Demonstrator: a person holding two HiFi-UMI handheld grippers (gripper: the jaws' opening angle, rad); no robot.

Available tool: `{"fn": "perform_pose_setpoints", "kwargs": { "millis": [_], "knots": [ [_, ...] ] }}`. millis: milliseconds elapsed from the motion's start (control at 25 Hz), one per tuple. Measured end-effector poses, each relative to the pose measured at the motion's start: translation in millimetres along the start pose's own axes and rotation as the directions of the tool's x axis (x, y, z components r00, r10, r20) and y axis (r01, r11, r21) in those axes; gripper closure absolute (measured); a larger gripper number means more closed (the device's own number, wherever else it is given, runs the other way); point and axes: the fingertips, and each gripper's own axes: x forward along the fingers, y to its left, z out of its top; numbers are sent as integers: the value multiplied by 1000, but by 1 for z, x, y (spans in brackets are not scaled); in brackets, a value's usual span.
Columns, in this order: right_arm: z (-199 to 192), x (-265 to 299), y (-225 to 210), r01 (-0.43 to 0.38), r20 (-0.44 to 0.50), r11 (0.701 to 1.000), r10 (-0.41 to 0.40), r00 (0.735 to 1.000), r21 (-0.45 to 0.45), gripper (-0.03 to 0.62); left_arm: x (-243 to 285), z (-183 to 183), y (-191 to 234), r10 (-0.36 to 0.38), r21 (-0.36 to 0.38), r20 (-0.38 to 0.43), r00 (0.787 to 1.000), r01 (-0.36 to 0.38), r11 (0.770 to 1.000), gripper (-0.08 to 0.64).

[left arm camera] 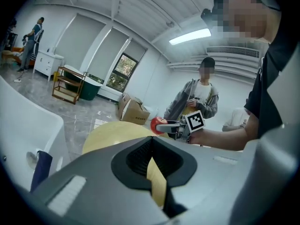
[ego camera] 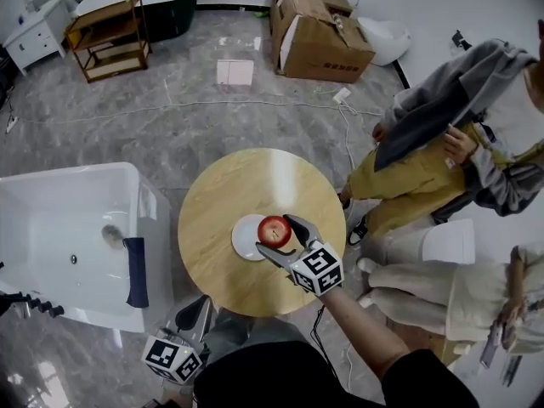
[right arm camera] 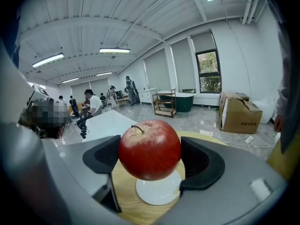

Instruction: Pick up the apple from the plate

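1. Between the jaws of your right hand-held gripper (right arm camera: 150, 159) sits the apple (right arm camera: 150, 149). It is deep red and glossy, with pale speckling near the top and a short brown stem leaning to one side.
2. Both dark jaw pads press the apple's flanks, one on each side, so this hand-held gripper is clenched on the fruit.
3. The apple hangs over the white plate (right arm camera: 159, 191). In the right gripper view the plate's round face shows beneath the fruit, and the two look apart.
4. From your head view, the apple (ego camera: 274, 229) overlaps the right part of the plate (ego camera: 245, 243), with the right hand-held gripper (ego camera: 280, 236) reaching in from the near right.
5. The plate lies near the middle of the round wooden desk (ego camera: 255, 181), with bare wood showing all round it out to the rim.
6. Your left hand-held gripper (ego camera: 194, 314) is low at the desk's near-left edge, off the top. Its own view shows the jaws (left arm camera: 151, 159) drawn together with nothing between them.
7. Left of the desk a white bathtub (ego camera: 68, 236) stands just beside the rim.
8. On the right, people (ego camera: 425, 160) are close to the desk's edge.
9. Beyond the far rim, grey floor (ego camera: 195, 117) lies open up to the cardboard boxes (ego camera: 319, 32) and wooden shelf (ego camera: 106, 32).
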Motion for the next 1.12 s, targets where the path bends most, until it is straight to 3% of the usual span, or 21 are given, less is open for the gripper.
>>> {"fn": "perform_pose_setpoints", "kwargs": {
  "millis": [280,560,920,1120],
  "knots": [
    [34,-35,11,43,83,997,-48,995,58,193,22,11,-5,-117,49,-33,993,118,992,540],
    [54,-73,14,99,168,989,-116,979,107,193,51,27,-23,-231,118,-82,970,239,964,540],
    [71,-123,12,153,260,973,-195,946,173,193,87,49,-59,-330,180,-122,936,348,920,540],
    [77,-152,12,160,299,969,-211,931,186,193,104,57,-77,-357,192,-121,926,375,907,540]
  ]
}}
